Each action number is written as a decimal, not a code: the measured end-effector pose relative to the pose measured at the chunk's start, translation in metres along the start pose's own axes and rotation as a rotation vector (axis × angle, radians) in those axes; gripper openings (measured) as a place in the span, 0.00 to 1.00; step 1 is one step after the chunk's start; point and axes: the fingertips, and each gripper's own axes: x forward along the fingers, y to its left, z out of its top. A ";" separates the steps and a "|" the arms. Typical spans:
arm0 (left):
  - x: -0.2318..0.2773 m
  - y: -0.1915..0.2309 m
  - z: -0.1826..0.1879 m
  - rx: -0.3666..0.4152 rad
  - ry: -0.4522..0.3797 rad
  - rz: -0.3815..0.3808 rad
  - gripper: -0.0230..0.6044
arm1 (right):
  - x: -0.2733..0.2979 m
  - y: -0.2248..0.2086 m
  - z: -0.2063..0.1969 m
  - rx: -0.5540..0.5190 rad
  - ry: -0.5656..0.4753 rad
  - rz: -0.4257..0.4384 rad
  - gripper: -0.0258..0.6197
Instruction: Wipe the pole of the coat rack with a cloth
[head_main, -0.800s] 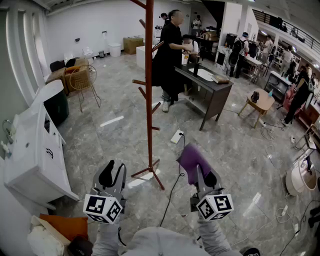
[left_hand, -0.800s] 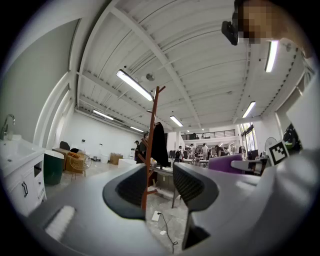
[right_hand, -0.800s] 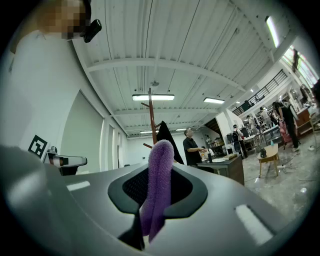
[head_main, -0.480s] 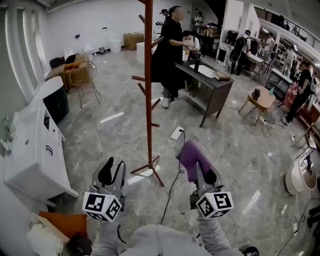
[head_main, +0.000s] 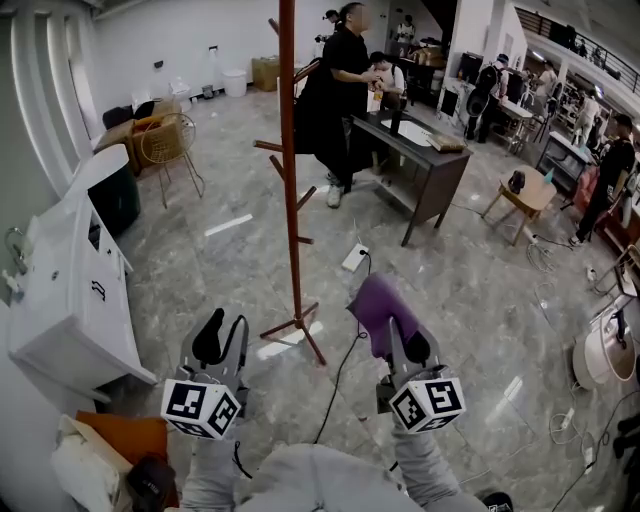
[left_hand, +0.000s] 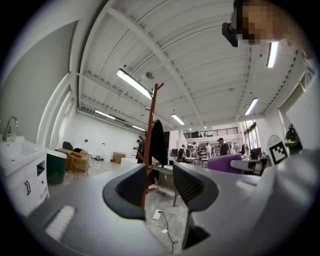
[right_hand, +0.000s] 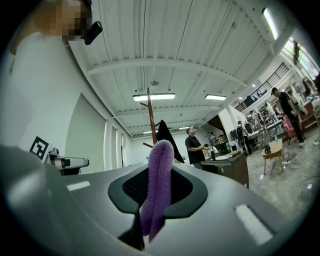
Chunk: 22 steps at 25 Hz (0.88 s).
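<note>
Right tool (head_main: 408, 345) is pinching a purple cloth (head_main: 378, 305) that sticks up past its tips, while I have the left tool (head_main: 225, 338) spread with nothing in it. Both are held low, well apart from the coat rack (head_main: 290, 180), which stands on the marble floor ahead of me and a little to the left, its feet (head_main: 295, 330) nearest the left tool. A black cable (head_main: 340, 370) runs across the floor between the two tools toward a white power strip (head_main: 354, 258) beyond the rack. A white sink cabinet (head_main: 70, 290) lines the left side, a wire chair (head_main: 165, 150) sits behind it, and a dark worktop (head_main: 420, 165) stands to the right of the rack with a person in black (head_main: 335, 90) at it. From the head view that person and the rack overlap. The right gripper view shows the cloth (right_hand: 159, 170) folded between the jaws, and past it the pole (right_hand: 151, 117) with a black coat (right_hand: 167, 137) hanging beside it. The left gripper view shows the pole (left_hand: 149, 135) far off, partly behind one jaw.
</note>
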 end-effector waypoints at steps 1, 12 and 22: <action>0.000 -0.004 -0.001 0.001 -0.001 0.004 0.31 | -0.002 -0.003 0.000 0.002 -0.003 0.005 0.12; 0.015 -0.028 -0.010 0.009 -0.002 0.014 0.31 | -0.009 -0.034 -0.002 0.025 -0.007 0.014 0.12; 0.085 0.014 -0.016 0.001 -0.012 -0.026 0.31 | 0.061 -0.039 -0.005 -0.006 -0.035 0.000 0.12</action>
